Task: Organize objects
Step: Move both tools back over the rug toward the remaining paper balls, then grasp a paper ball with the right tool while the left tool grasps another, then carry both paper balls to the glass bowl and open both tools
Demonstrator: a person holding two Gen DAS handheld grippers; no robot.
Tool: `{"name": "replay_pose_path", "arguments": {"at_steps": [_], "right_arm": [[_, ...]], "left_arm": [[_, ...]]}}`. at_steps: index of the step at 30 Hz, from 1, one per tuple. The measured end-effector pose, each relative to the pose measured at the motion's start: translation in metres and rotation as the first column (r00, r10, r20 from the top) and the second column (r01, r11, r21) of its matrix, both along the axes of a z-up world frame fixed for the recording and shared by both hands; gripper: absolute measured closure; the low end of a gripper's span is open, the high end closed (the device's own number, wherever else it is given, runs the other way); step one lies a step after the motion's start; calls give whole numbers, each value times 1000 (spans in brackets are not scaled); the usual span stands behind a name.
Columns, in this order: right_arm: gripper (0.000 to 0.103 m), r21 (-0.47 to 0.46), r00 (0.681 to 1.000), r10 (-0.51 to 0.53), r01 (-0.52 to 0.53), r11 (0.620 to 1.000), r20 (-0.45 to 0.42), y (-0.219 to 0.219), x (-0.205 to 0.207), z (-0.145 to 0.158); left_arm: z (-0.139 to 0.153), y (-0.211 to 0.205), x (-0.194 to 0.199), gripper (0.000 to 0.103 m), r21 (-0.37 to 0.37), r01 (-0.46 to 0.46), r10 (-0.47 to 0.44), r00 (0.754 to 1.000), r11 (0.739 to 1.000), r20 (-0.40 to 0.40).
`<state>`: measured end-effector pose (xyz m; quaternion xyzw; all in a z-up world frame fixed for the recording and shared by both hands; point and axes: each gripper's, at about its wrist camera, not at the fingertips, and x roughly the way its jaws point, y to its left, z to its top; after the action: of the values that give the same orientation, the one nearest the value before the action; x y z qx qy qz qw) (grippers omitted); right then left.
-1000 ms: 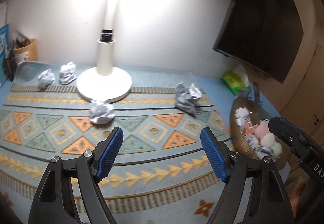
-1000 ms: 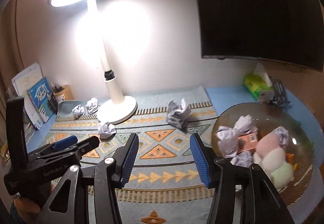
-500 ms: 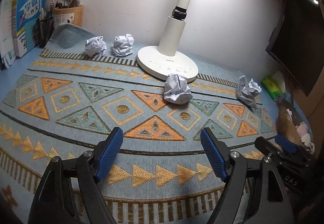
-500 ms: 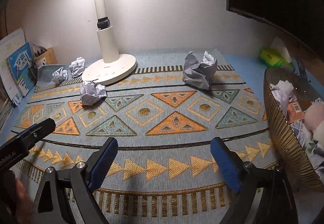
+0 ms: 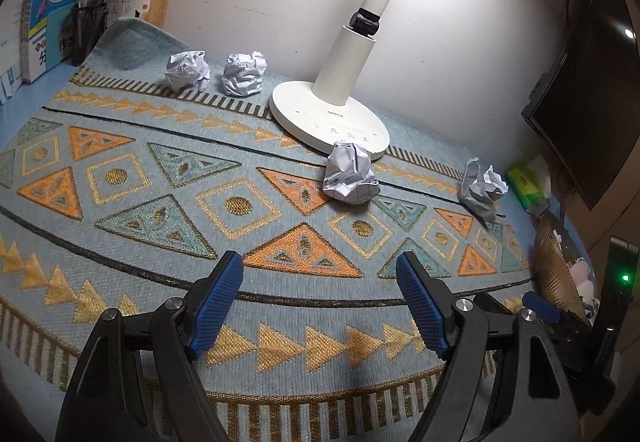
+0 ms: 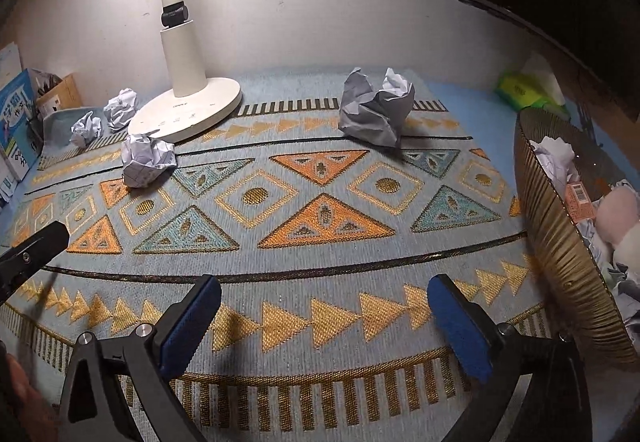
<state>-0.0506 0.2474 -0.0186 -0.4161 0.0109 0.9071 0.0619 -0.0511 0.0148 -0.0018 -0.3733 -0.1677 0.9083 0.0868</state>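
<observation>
Left to right on our patterned mat [image 5: 168, 202]: two paper balls [image 5: 188, 70] by the lamp base [image 5: 328, 118], a third [image 5: 350, 174] before it, a fourth [image 6: 376, 112] nearer the basket [image 6: 560, 242]. Our left gripper [image 5: 320, 302] hangs wide, empty; the right gripper [image 6: 324, 326] is opening, nothing between.

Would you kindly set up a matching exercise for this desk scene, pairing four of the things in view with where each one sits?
Things:
1. desk lamp
2. largest paper ball
3. gold ribbed basket
4. green tissue pack

Places:
A. on the blue desk surface, beyond the basket, under the dark screen
B. at the mat's right edge, holding crumpled paper and soft pastel items
C. at the back of the patterned mat, base flat, a small paper ball touching its front rim
D. alone on the mat, between the lamp base and the basket

Pairs: 1-C, 2-D, 3-B, 4-A
</observation>
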Motion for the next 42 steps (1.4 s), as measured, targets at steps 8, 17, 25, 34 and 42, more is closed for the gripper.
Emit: {"name": "replay_pose_path", "arguments": {"at_steps": [8,17,25,34,42], "right_arm": [[0,-24,1000,-3,3,1000,12,6,-3,2],[0,-152,996,-90,90,984,2,39,-83,44],[0,-89,972,-233,233,968,18,48,-150,17],[44,-153,975,-223,223,963,21,58,-157,-3],[49,-186,986,-130,109,976,-102,44,-135,11]], "left_arm": [[2,4,3,25,-29,6,-6,1000,1000,-9],[0,12,-14,15,-44,56,-53,996,997,69],[10,38,-87,3,-193,62,-46,995,979,89],[-8,61,-124,43,-206,127,-108,989,970,99],[-5,57,-113,68,-155,161,-154,986,975,60]]}}
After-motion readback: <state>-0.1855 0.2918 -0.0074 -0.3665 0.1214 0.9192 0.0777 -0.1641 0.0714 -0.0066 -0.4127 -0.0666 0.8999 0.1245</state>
